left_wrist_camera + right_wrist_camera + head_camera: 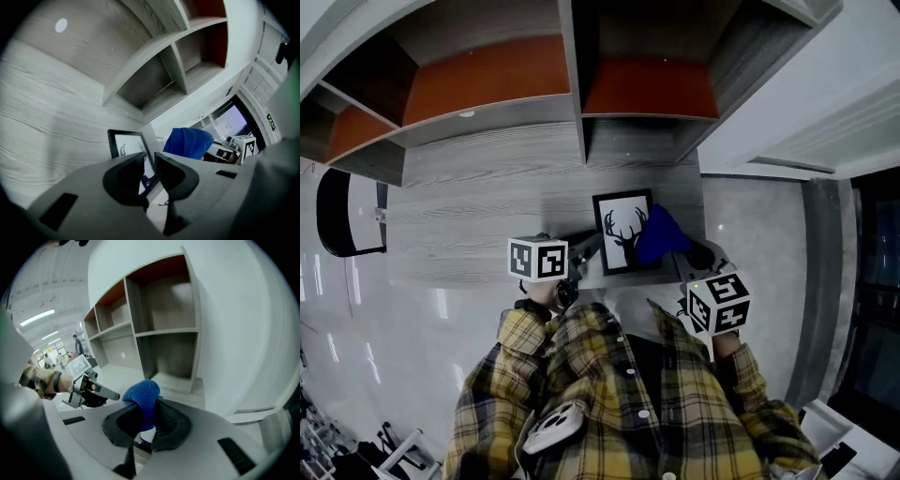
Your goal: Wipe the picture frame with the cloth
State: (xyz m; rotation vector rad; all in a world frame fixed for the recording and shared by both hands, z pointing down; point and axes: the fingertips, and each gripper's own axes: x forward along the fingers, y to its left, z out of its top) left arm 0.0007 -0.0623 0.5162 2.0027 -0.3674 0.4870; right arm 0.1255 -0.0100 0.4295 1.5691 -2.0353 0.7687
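Nearest to you, your left tool (149,165) has its jaws drawn close on the near edge of the picture frame (625,231), with only that thin dark edge between them, so the frame looks pinned and steadied from about 9 o'clock. Your right tool (146,422) is clamped on the blue cloth (143,397), which bunches up out of the jaws in a rounded wad. In the head view that wad sits at the frame's 3 o'clock side and covers its right edge and upper right corner. The deer print in the middle and the left border are bare. The frame is on the grey wood counter (469,234), close to its front edge and just ahead of your chest. I can't tell whether it lies flat or is tipped up a little. By my reading, the setup is done: the cloth is gripped, the frame is secured, and the cloth has met the frame. The wipe itself looks to be at or near its start on the right side. Nothing shows which parts are already clean, so take the glass over the deer and the borders from 12 round to 6 o'clock as left to do. Beyond the frame, at 12 o'clock, the open shelves (581,84) stand well apart from the work.
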